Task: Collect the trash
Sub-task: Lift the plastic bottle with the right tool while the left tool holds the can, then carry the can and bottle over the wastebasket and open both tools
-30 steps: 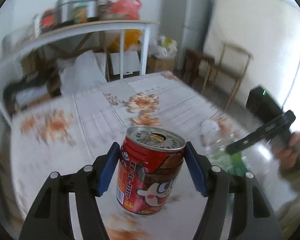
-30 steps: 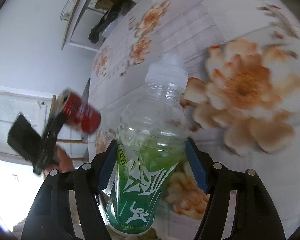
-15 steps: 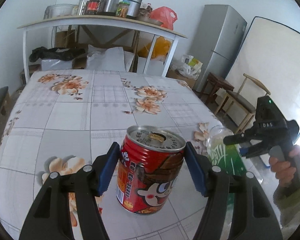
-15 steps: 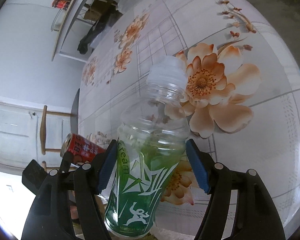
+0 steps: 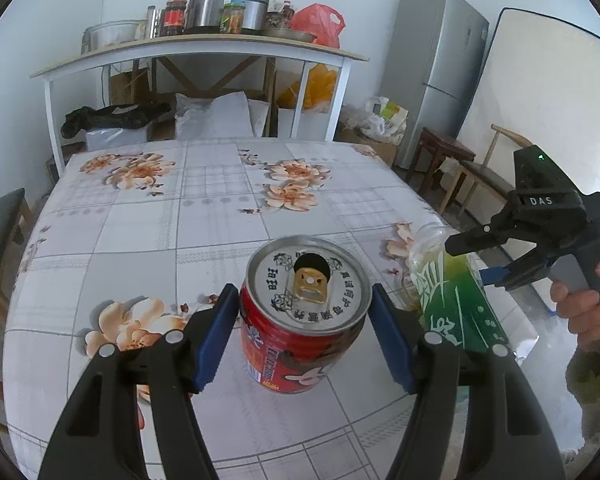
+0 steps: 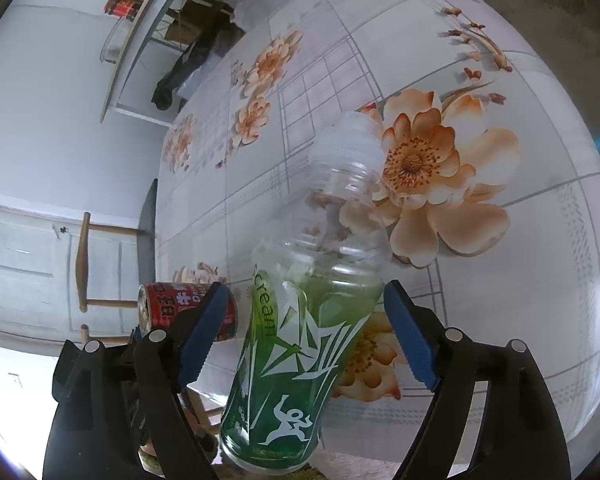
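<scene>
Meanwhile the counter (image 5: 148,236), w/ its floral cloth, carried nothing but the pattern nearby. Right of the red can (image 5: 300,320), at the counter's edge, the green-labelled bottle (image 6: 296,344) stood between the right hand-held gripper (image 6: 304,340) pads; its jaws had just been opening, pads clear of the bottle. Left hand-held gripper (image 5: 304,336) was clamped on the can, both pads against its sides.

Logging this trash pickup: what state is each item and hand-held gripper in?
Red can: opened, upright, clamped.
Green bottle: capped, tilted, pads clear of it.
Left hand-held gripper: shut on the can.
Right hand-held gripper: open, jaws just widened around the bottle.
</scene>
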{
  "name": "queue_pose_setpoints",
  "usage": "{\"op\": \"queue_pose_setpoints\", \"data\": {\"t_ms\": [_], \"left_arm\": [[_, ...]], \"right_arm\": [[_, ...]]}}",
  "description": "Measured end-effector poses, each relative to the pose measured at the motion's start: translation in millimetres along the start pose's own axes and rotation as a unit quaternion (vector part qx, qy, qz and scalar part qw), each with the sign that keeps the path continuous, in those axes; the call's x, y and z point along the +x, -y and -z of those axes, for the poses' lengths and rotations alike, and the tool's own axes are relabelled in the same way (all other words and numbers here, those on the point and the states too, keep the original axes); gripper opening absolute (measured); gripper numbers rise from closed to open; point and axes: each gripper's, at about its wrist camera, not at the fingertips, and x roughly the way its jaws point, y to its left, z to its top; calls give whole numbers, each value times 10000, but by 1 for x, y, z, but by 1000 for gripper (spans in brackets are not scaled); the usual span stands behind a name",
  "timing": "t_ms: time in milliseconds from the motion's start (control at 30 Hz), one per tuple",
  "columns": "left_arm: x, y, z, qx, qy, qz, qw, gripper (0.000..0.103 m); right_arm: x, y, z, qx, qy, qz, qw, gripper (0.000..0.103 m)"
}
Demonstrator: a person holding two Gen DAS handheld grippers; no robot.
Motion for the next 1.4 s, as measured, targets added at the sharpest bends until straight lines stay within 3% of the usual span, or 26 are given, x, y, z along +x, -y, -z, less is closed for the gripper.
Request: {"op": "queue_pose_setpoints", "data": {"t_ms": [400, 700, 967, 1233, 1400], "left_arm": [[14, 9, -12, -25, -431, -360, 9984, 69], [20, 9, -14, -145, -658, -533, 9963, 66], [19, 10, -14, -141, -686, -572, 9959, 65], [18, 11, -14, -158, -691, -546, 9960, 65], [10, 14, -21, -123, -600, -401, 9973, 65]], "right_arm": [[16, -2, 4, 179, -40, 34, 9998, 78], [22, 2, 9, 307, -8, -40, 9995, 62], [20, 5, 10, 316, 28, -145, 9994, 60], [4, 8, 11, 219, 97, -356, 9991, 58], [-32, 22, 13, 347, 354, -655, 9966, 58]]}}
